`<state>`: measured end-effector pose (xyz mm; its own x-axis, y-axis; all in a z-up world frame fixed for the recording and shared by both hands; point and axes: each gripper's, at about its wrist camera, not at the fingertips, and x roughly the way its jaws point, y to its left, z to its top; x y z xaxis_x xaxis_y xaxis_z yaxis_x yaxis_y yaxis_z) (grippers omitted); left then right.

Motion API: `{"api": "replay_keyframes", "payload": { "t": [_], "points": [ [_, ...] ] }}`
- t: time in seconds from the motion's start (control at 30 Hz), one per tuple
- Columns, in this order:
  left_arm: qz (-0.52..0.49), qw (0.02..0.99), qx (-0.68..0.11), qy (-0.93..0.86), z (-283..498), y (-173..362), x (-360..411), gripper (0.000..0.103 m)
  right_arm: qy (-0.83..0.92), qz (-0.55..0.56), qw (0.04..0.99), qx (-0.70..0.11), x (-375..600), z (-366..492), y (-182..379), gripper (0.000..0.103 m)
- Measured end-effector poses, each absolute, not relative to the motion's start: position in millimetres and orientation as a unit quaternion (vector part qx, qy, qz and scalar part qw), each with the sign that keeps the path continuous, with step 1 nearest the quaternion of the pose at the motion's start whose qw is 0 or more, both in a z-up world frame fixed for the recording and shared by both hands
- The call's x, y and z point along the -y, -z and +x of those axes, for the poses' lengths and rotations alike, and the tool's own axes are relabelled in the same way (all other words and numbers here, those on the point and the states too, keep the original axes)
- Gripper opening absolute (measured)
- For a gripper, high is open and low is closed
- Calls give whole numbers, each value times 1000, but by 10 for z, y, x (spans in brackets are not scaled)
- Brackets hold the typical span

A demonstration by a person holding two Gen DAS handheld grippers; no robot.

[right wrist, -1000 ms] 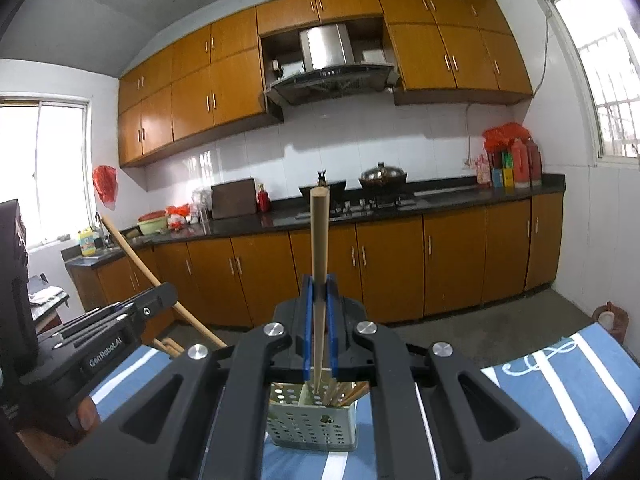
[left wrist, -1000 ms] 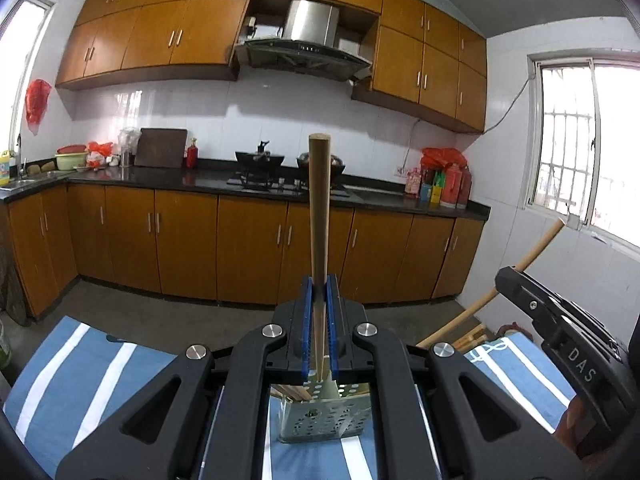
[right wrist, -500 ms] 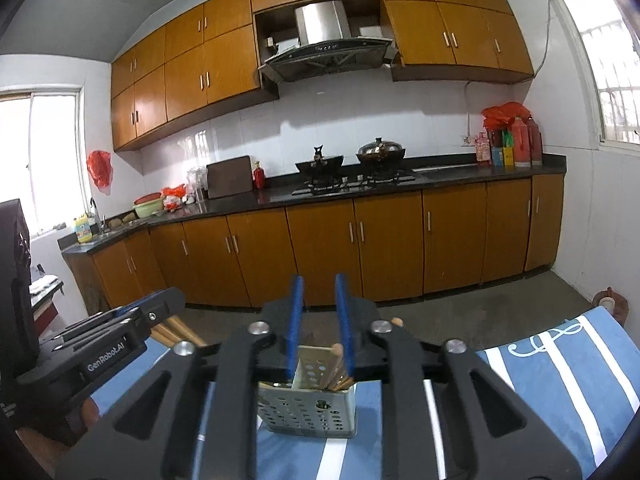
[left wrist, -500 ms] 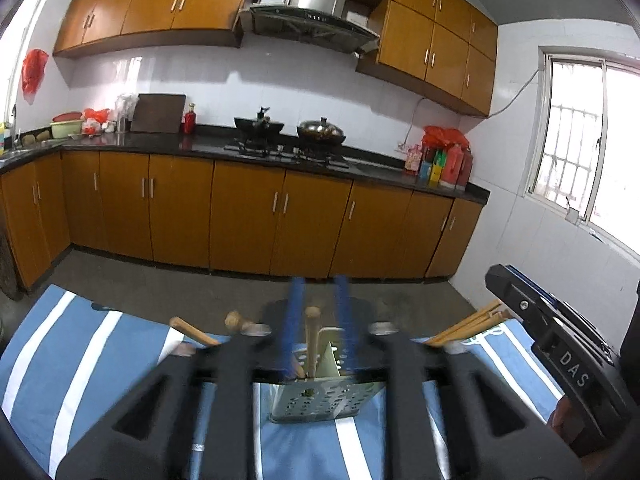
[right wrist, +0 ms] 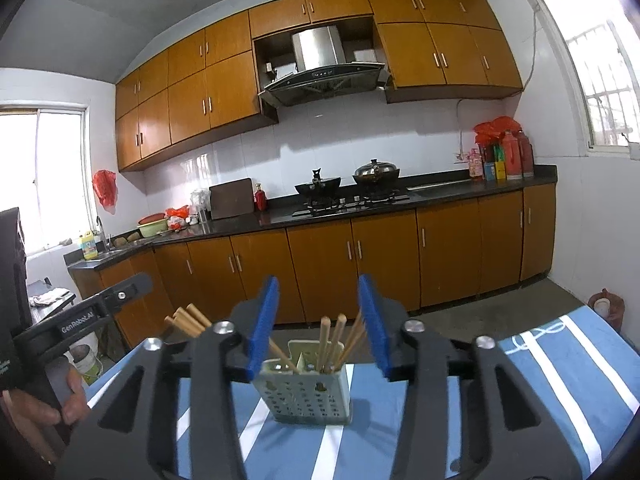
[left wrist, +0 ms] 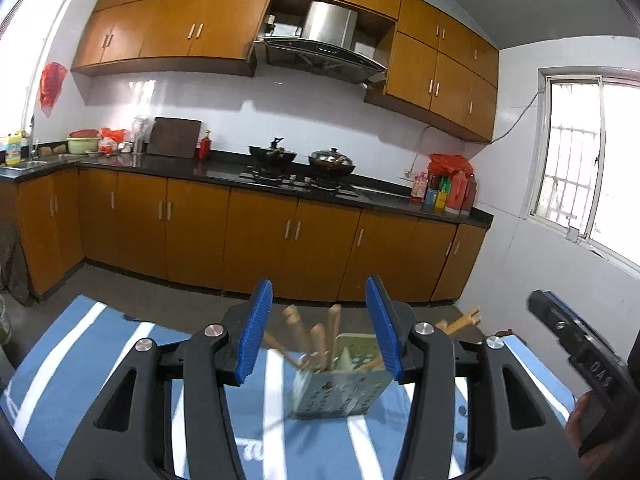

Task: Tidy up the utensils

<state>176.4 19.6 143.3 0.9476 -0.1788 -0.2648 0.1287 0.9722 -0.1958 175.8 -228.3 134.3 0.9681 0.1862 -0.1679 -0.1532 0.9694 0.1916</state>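
Wooden chopsticks (right wrist: 325,344): several, blurred | holder (right wrist: 306,396): one | left claw (left wrist: 320,330), right claw (right wrist: 318,324): just opened, empty

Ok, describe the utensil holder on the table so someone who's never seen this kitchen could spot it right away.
Start at the blue cloth with white stripes spread over the table facing the kitchen counter. Near its middle stands a pale grey-green perforated box, upright. It is the only container on the cloth, and wooden sticks poke out of its open top.

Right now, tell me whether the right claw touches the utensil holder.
Apart. The right wrist view shows the right claw open, its blue pads either side of the utensil holder, which stands farther off.
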Motion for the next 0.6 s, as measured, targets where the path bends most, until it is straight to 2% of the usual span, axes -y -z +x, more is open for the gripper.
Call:
{"api": "replay_keyframes", "payload": {
  "t": [0.03, 0.13, 0.2, 0.23, 0.27, 0.37, 0.6],
  "points": [
    [-86, 983, -143, 74, 1699, -1406, -246, 57, -85, 93, 988, -91, 2304, 1680, -1320, 54],
    [-76, 984, -148, 64, 1551, -1335, -347, 69, -79, 93, 988, -90, 2322, 1515, -1238, 73],
    [-69, 985, -148, 61, 1454, -1279, -398, 79, -70, 86, 990, -87, 2310, 1391, -1162, 94],
    [-64, 986, -145, 56, 1384, -1239, -422, 87, -64, 82, 991, -83, 2298, 1336, -1128, 98],
    [-59, 987, -142, 52, 1331, -1207, -436, 96, -58, 79, 992, -79, 2293, 1299, -1099, 99],
    [-44, 989, -132, 46, 1166, -1109, -446, 101, -42, 68, 994, -77, 2257, 1182, -992, 99],
    [-22, 990, -135, 30, 895, -883, -425, 101, -5, 32, 996, -77, 2131, 987, -828, 99]
  ]
}}
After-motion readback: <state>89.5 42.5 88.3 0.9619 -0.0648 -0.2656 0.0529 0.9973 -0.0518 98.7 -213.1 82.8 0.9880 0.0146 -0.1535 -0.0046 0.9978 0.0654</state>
